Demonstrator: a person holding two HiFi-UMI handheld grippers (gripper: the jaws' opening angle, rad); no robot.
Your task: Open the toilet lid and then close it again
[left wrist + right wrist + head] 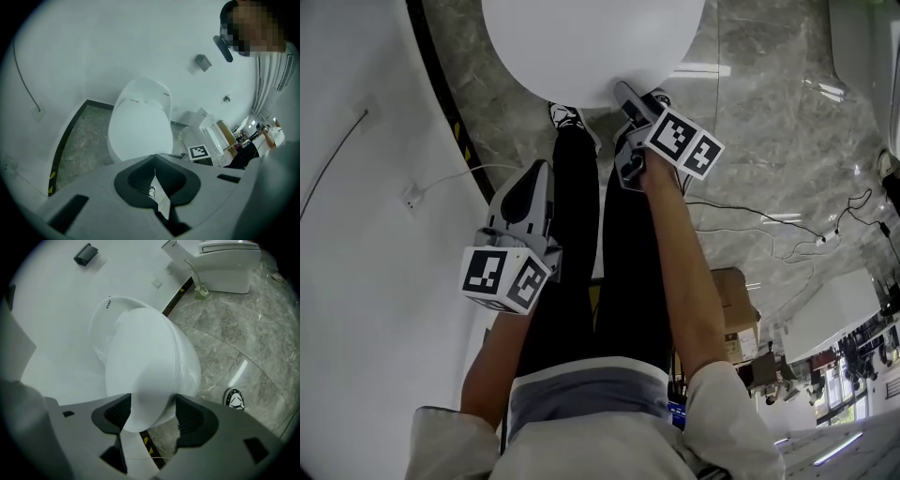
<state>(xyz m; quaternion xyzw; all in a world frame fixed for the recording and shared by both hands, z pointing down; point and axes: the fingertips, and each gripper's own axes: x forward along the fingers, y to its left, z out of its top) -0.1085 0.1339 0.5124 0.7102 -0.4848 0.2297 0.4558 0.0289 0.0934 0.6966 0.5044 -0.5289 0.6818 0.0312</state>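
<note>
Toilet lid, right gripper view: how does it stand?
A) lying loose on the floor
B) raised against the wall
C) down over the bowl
C: the toilet lid lies flat over the bowl, its front end showing between the open jaws of the right gripper.

Closed toilet lid [591, 47], right gripper [630, 97] at edge
</note>
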